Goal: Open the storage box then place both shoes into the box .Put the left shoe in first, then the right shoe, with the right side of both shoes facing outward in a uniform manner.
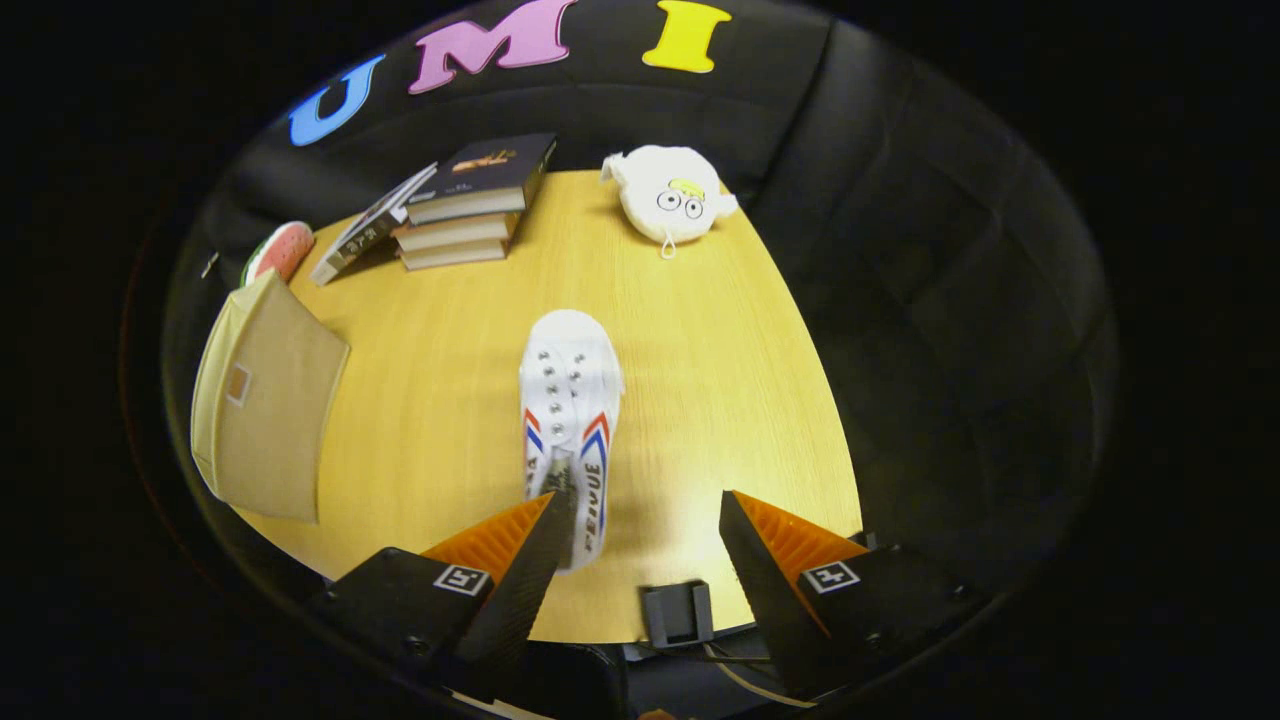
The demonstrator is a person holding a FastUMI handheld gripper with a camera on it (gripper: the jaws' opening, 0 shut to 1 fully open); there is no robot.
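A white canvas shoe [570, 400] with red and blue stripes lies on the yellow wooden table [720, 400], toe pointing away from me. Its heel sits just inside my left finger [520, 560], which covers part of it. My gripper [641, 497] hovers above the table's near edge, open, with the right finger well clear of the shoe. A beige fabric storage box [265, 400] stands at the table's left edge, left of the shoe, its tan face with a small label window turned toward me. I cannot tell whether its lid is open.
A stack of books [470, 205] with one leaning book [370, 225] sits at the back. A white plush toy [672, 197] lies to its right, a watermelon-slice toy [280, 250] behind the box. A small black bracket [678, 612] sits at the near edge.
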